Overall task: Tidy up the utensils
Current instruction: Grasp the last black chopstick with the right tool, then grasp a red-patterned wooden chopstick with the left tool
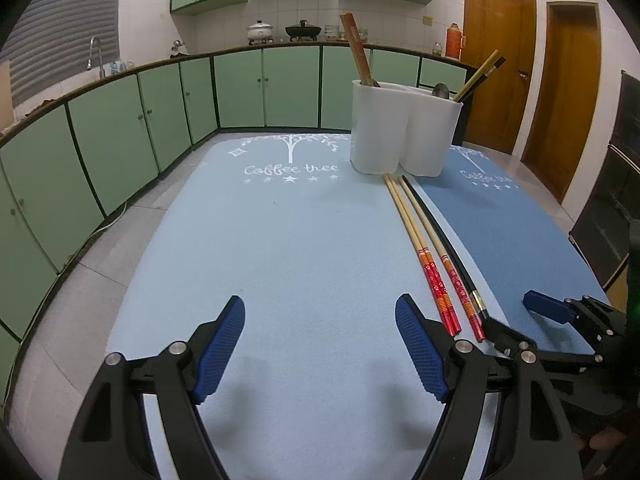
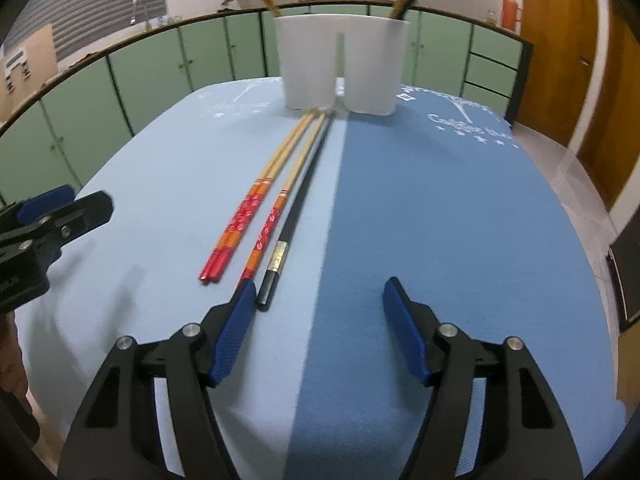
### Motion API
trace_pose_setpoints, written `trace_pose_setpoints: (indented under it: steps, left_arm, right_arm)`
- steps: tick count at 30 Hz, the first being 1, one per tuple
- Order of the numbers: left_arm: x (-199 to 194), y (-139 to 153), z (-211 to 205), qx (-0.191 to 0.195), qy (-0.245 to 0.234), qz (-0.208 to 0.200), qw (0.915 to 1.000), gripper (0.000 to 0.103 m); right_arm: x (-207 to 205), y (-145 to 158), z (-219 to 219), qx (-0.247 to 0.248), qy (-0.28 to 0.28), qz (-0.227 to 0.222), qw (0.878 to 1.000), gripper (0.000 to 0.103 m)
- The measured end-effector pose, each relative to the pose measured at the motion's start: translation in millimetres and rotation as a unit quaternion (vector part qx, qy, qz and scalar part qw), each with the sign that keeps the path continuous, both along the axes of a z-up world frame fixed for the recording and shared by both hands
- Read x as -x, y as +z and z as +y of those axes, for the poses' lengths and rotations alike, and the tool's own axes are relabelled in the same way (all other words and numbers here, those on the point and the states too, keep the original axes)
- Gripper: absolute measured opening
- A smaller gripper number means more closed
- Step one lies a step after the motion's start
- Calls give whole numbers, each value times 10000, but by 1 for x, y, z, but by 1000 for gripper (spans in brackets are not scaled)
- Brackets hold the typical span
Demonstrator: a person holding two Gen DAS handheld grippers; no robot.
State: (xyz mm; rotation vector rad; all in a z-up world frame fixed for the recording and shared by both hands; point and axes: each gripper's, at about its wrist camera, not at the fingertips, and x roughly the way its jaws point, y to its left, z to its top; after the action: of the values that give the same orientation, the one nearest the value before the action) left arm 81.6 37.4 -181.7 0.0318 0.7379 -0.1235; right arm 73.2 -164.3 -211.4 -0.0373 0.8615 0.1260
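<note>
Three bamboo chopsticks with red ends [image 2: 240, 220] [image 1: 434, 276] and one black chopstick [image 2: 294, 212] [image 1: 444, 236] lie side by side on the light blue mat [image 2: 160, 184], pointing at a white two-compartment holder [image 2: 340, 64] [image 1: 404, 128]. The holder has chopsticks and a spoon [image 1: 441, 90] standing in it. My right gripper [image 2: 320, 288] [image 1: 516, 316] is open low over the mats. The black chopstick's near end lies just inside its left finger [image 2: 236, 320], with no pad pressing on it. My left gripper [image 1: 320, 308] [image 2: 60, 204] is open and empty, left of the chopsticks.
A darker blue mat [image 2: 440, 220] covers the table's right half, its seam beside the black chopstick. Green cabinets [image 1: 120, 140] and a counter with pots [image 1: 260, 32] ring the table. Wooden doors [image 1: 568, 92] stand at the right.
</note>
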Motion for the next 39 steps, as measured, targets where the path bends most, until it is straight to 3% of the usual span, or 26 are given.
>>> trace_pose_setpoints:
  steps: [7,14,22,25,27,39]
  left_arm:
    - [-2,-3,-2,-7,-18,51,10000,76]
    - [-2,-5,-6,-32,-61,70,10000,76]
    - [-4,-7,-12,-10,-129,119,9998,76]
    - [-3,-8,-16,-25,-172,136,9998,76]
    - [-3,-8,-18,-32,-195,143,9997,76]
    - [-3,-15,-36,96,-432,362,9984,76]
  right_arm:
    - [6,3,-19,-244,-130,-64,9996,60]
    - [7,1,-11,-277,39,-81,9996,41]
    - [2,1,0,-129,75,-52,9999,30]
    - [3,1,5,-110,199,-47,9997,19]
    - [4,1,10,-52,295,-54,9995,6]
    - [6,6,-40,-347,-411,-4,9986,6]
